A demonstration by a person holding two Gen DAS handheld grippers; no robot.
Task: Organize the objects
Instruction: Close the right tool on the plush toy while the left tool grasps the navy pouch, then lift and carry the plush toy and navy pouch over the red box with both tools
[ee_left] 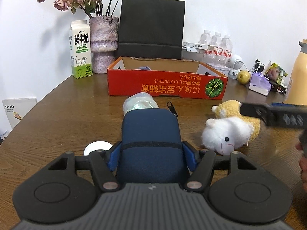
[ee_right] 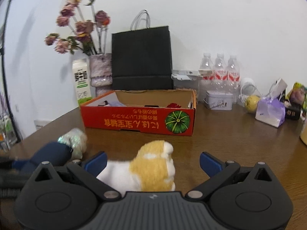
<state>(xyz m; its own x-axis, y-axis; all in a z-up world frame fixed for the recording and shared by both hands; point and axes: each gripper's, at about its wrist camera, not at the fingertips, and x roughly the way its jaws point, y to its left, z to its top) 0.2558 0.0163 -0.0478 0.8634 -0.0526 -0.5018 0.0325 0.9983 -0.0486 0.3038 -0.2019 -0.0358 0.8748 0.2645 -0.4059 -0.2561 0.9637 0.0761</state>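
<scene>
My left gripper [ee_left: 151, 153] is shut on a navy blue sleeve [ee_left: 150, 134], its blue pads pressed to both sides. A clear iridescent bottle end [ee_left: 140, 102] sticks out of the sleeve toward the red cardboard box [ee_left: 167, 84]. A white and yellow plush toy [ee_left: 230, 128] lies on the table to the right of the sleeve. My right gripper [ee_right: 153, 163] is open, and the plush toy [ee_right: 151, 168] lies between its spread fingers; the right pad stands clear of it. The sleeve [ee_right: 51, 153] shows at the left of the right wrist view.
The red box [ee_right: 138, 118] is open on top, with small items inside. Behind it stand a milk carton [ee_left: 80, 49], a vase of dried roses [ee_left: 103, 38], a black paper bag [ee_left: 151, 30] and water bottles [ee_left: 216, 46]. A white disc [ee_left: 97, 147] lies by the left finger.
</scene>
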